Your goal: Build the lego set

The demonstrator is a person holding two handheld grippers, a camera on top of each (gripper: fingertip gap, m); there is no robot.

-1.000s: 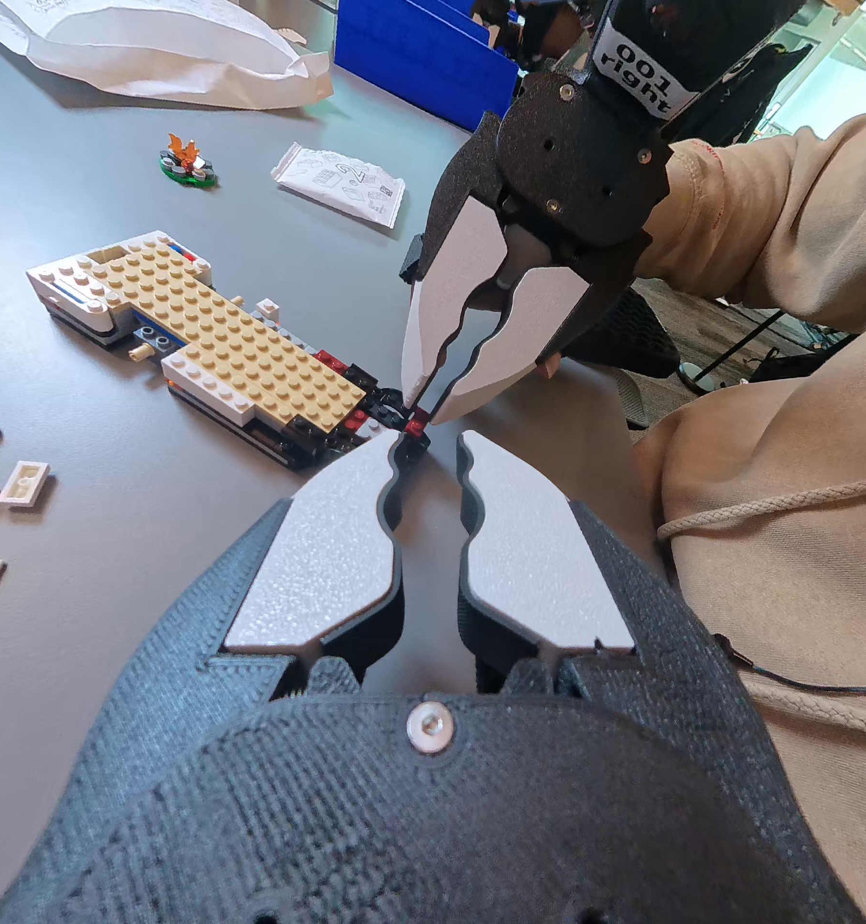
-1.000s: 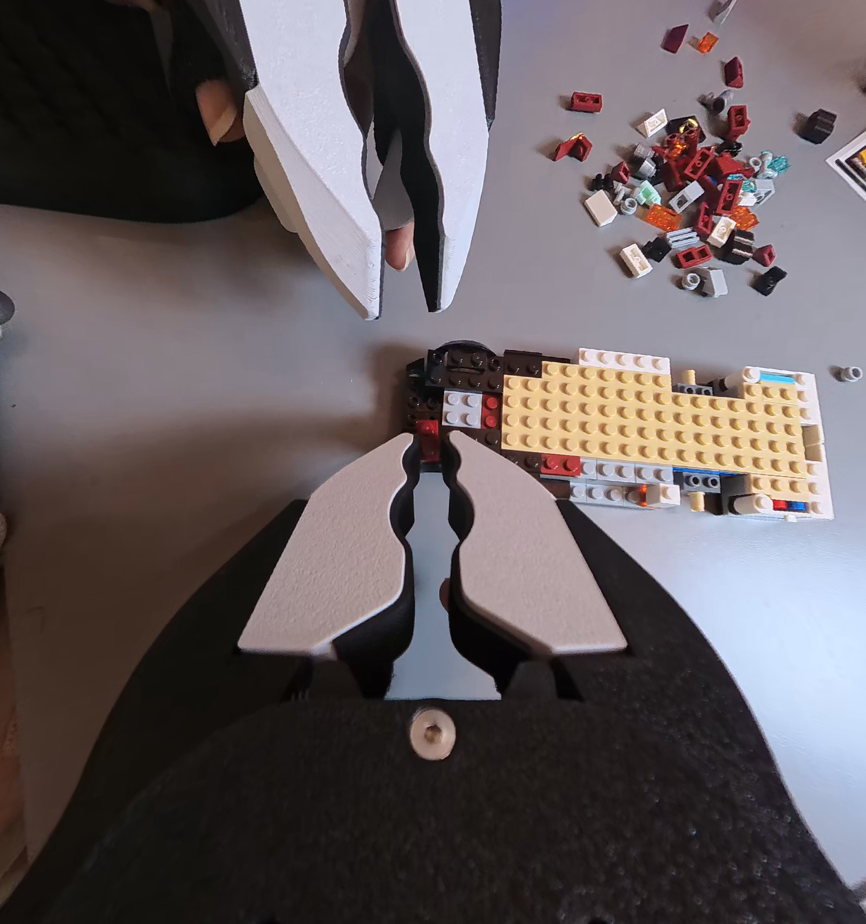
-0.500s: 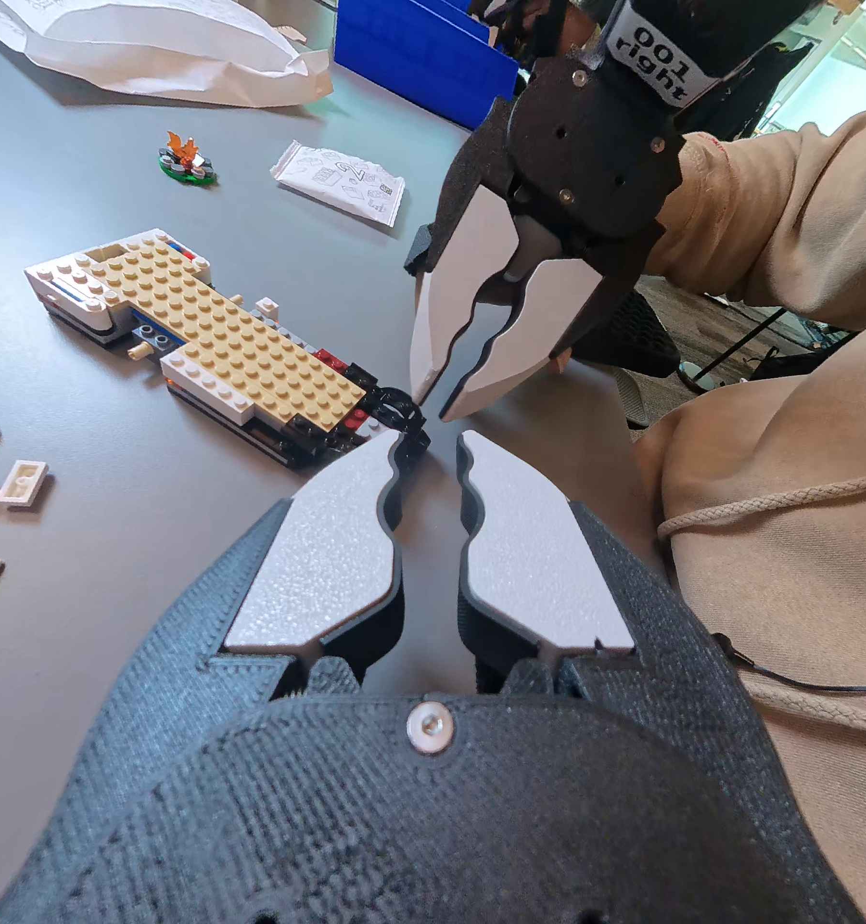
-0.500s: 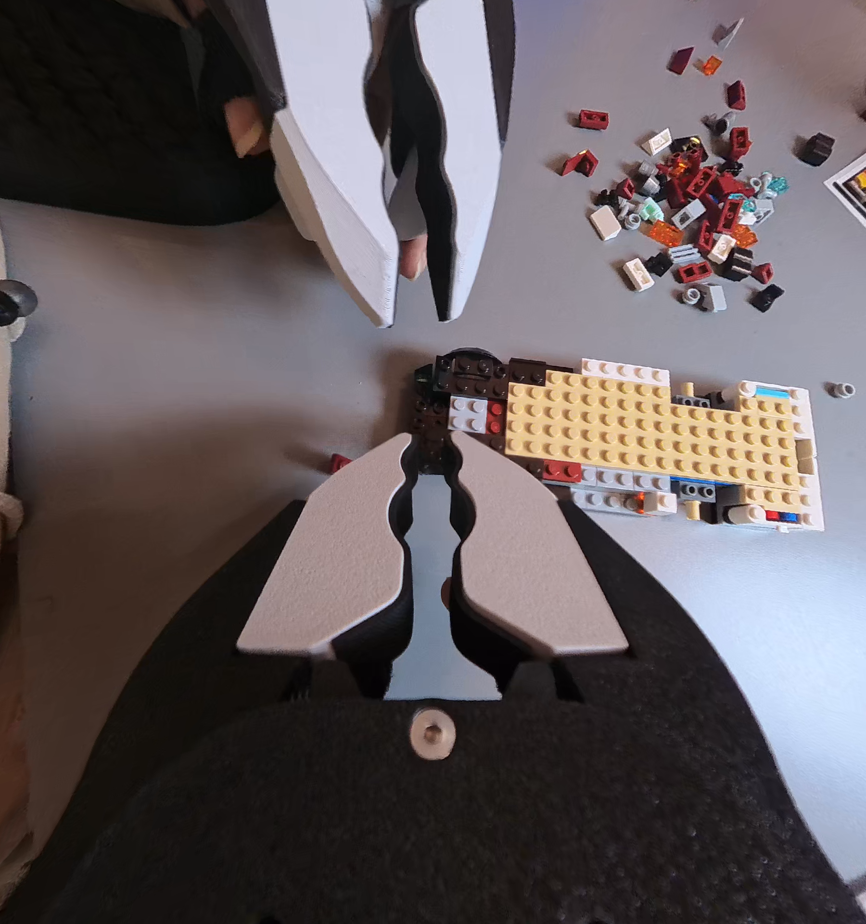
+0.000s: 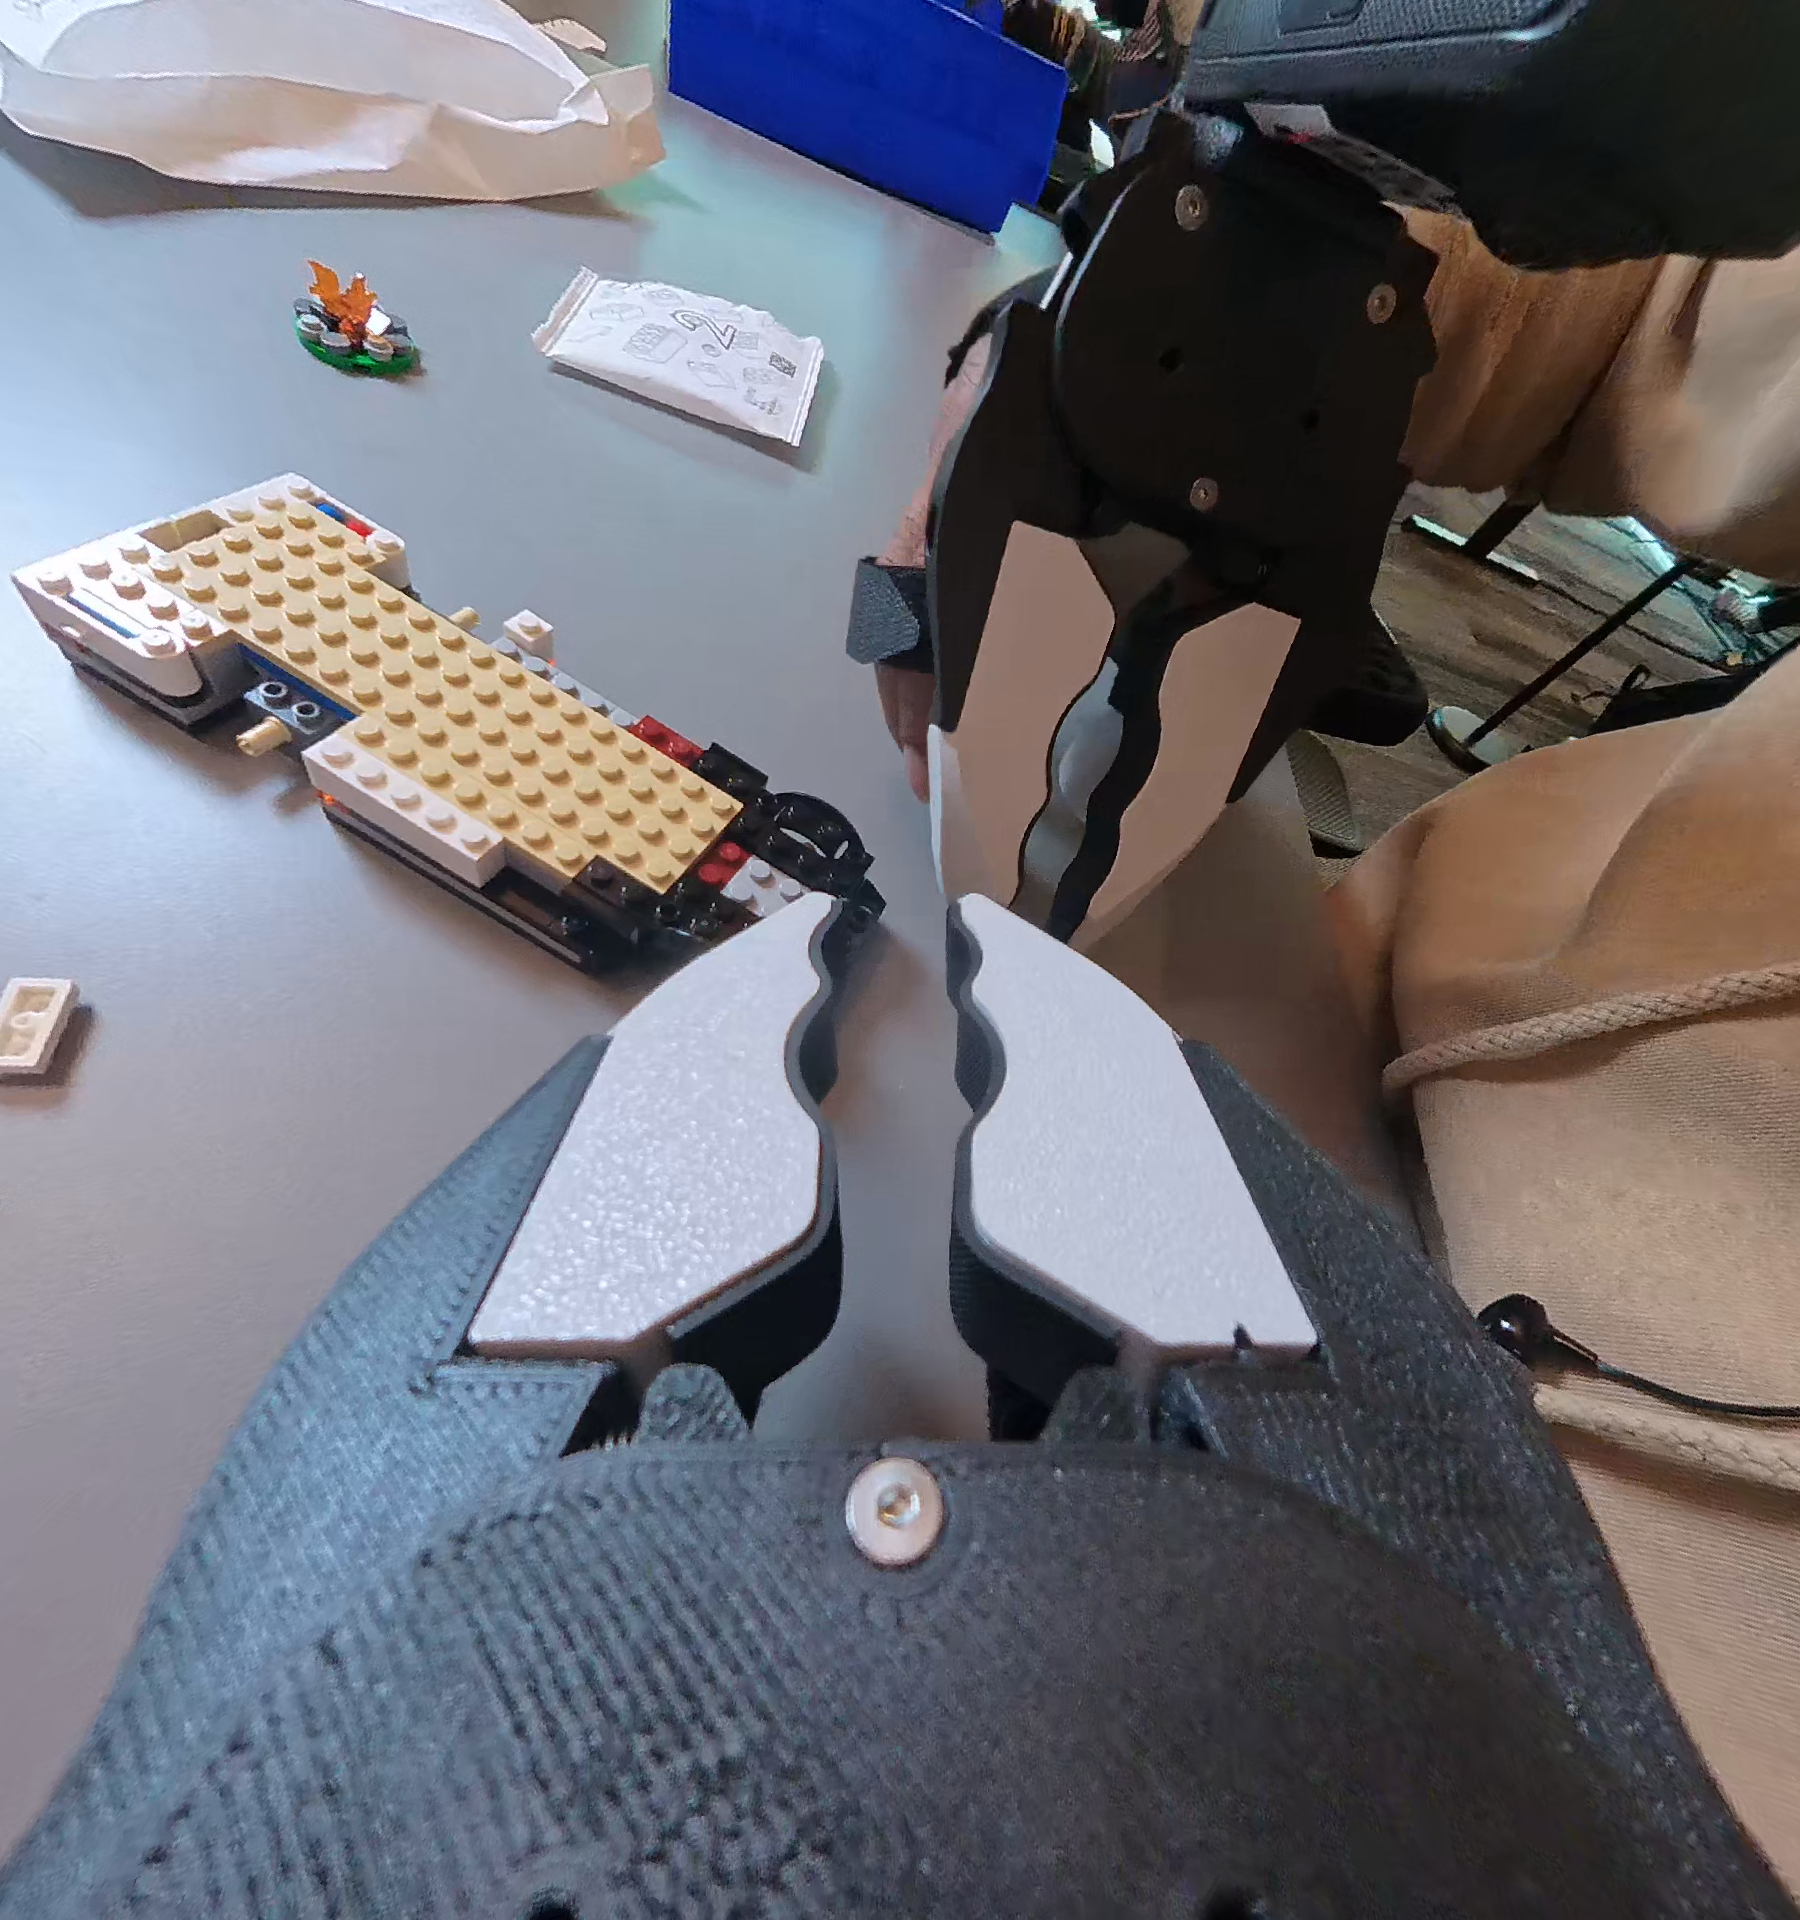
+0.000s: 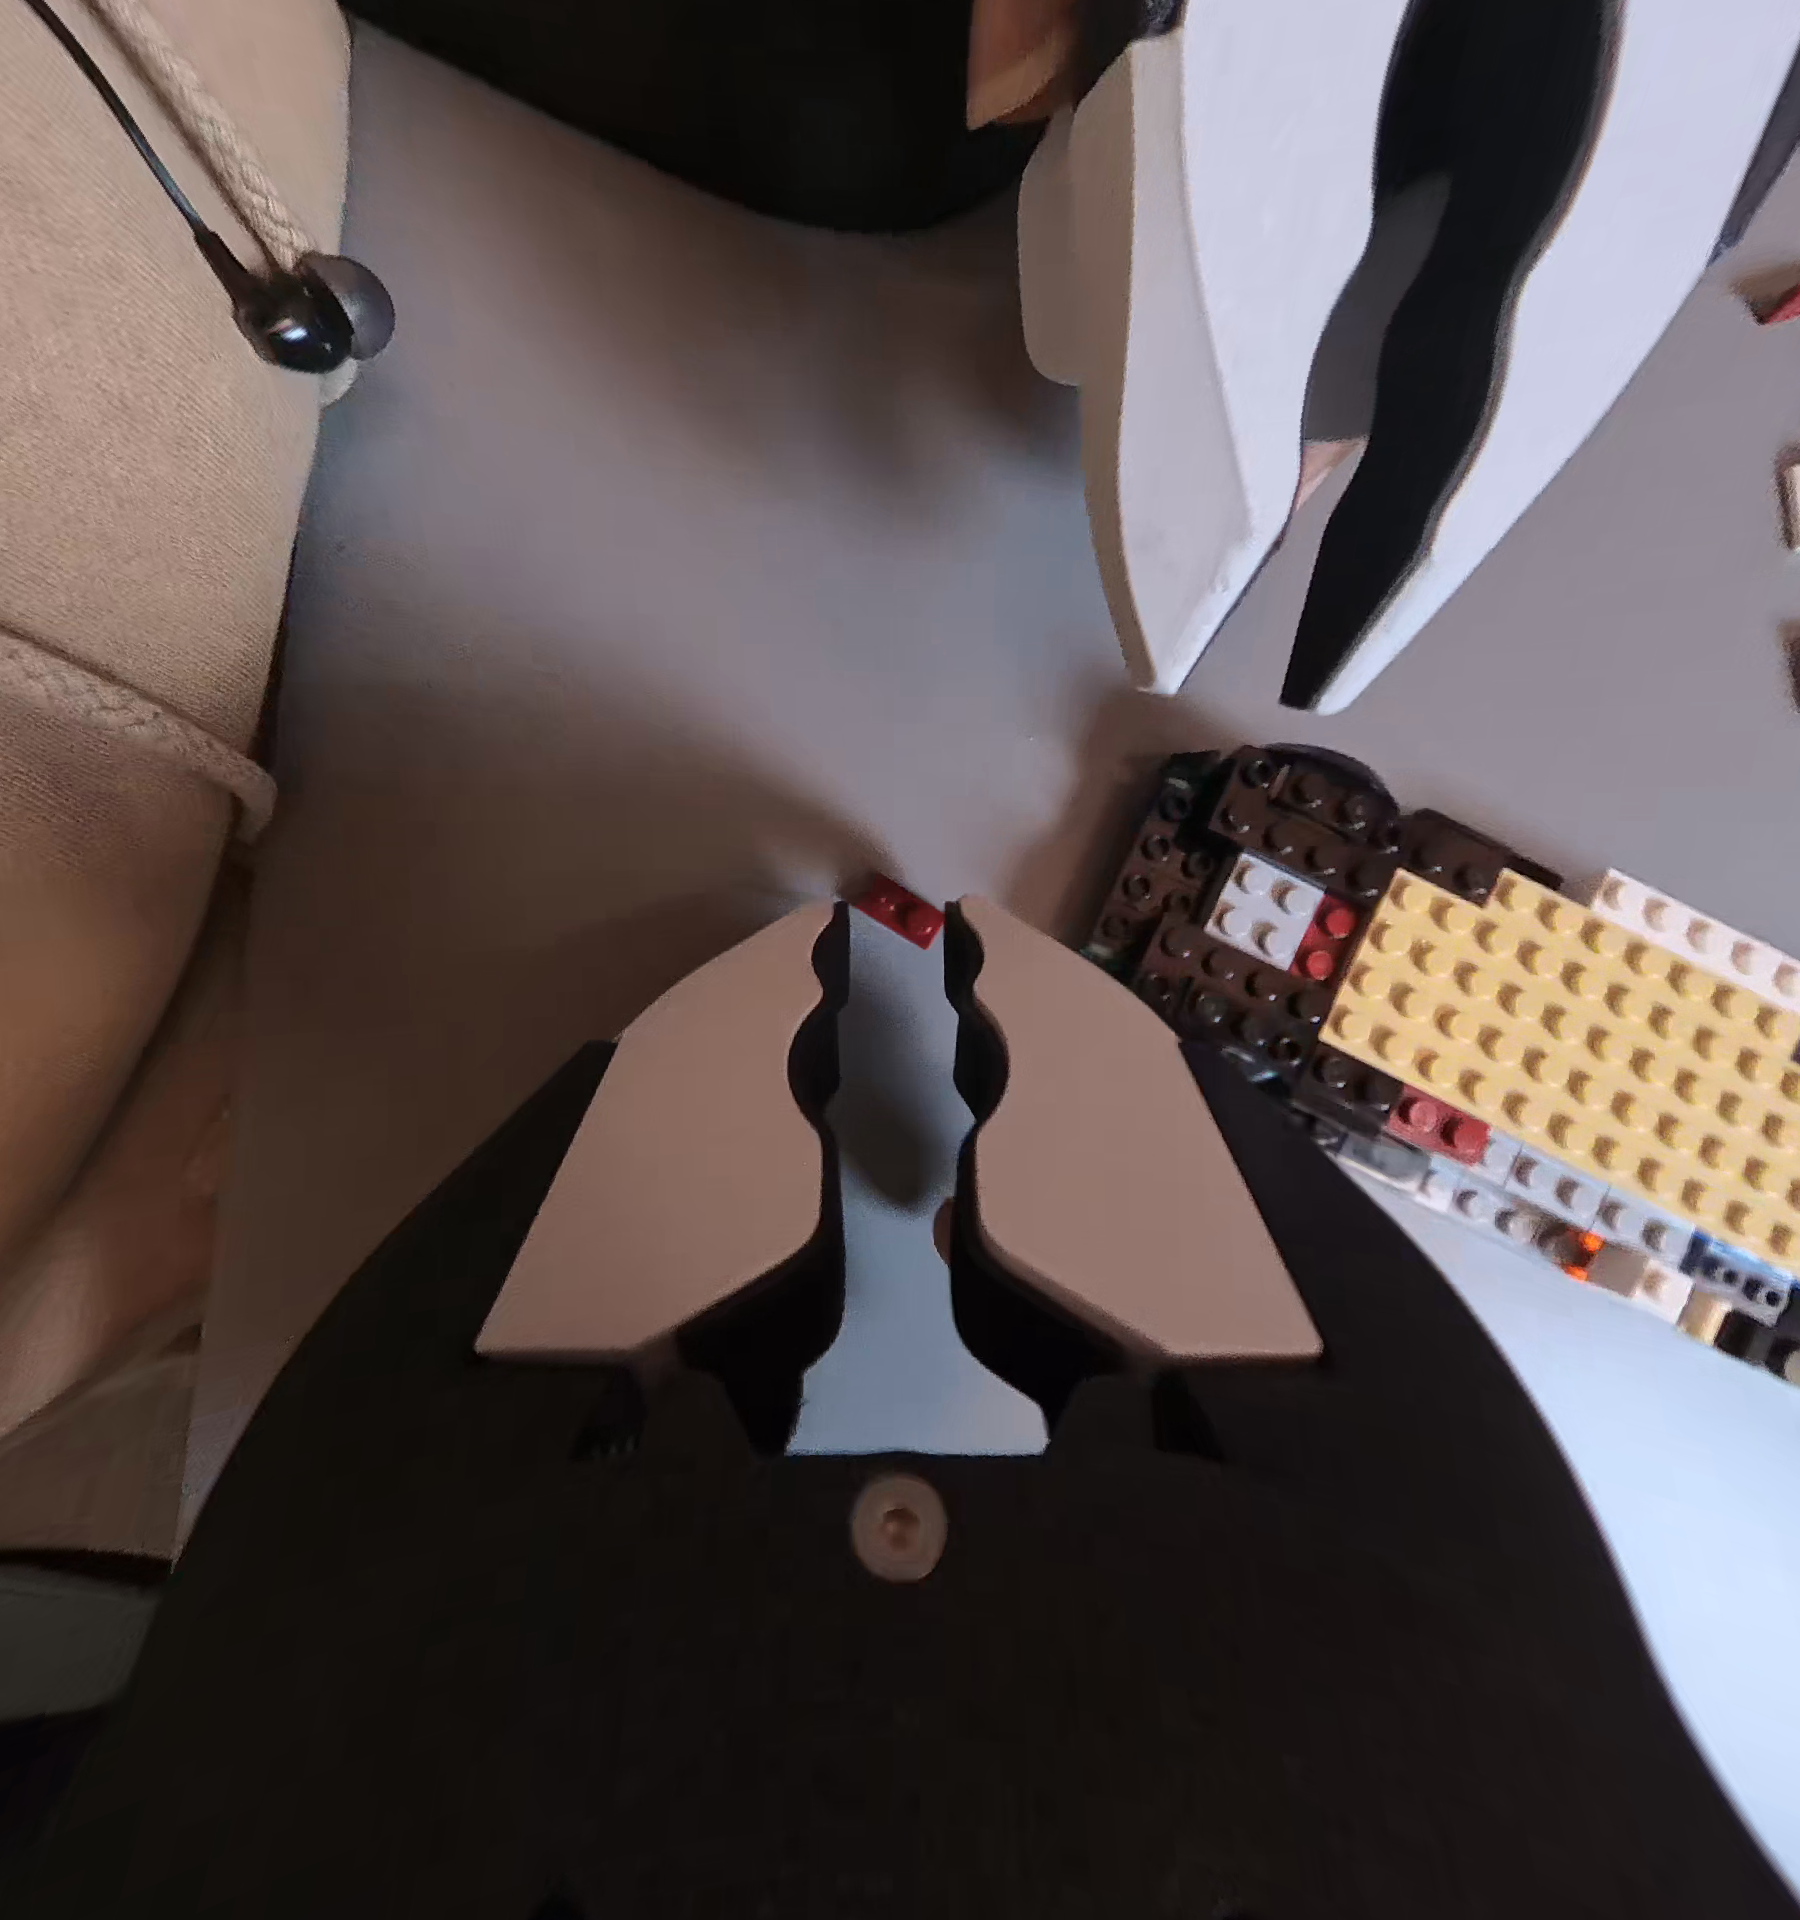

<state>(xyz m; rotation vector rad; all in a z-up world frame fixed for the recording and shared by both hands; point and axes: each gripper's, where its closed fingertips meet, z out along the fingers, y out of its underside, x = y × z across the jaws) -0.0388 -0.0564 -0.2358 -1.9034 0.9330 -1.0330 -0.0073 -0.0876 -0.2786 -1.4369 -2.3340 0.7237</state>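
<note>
One small red plate [image 6: 901, 920], light and slippery, is lying flat just beyond my right tool [image 6: 896, 914], its jaws narrowly parted and gripping nothing; I am judging its short edges the place to pinch.

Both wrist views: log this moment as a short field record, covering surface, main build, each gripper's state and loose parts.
surface: grey table
main build: flat brick model, tan studded top, black end
left gripper: open, nothing held, left fingertip at the model's black end
right gripper: open, small red plate on the table at its fingertips
loose parts: white plate, flame piece on green base, printed white bag
</note>
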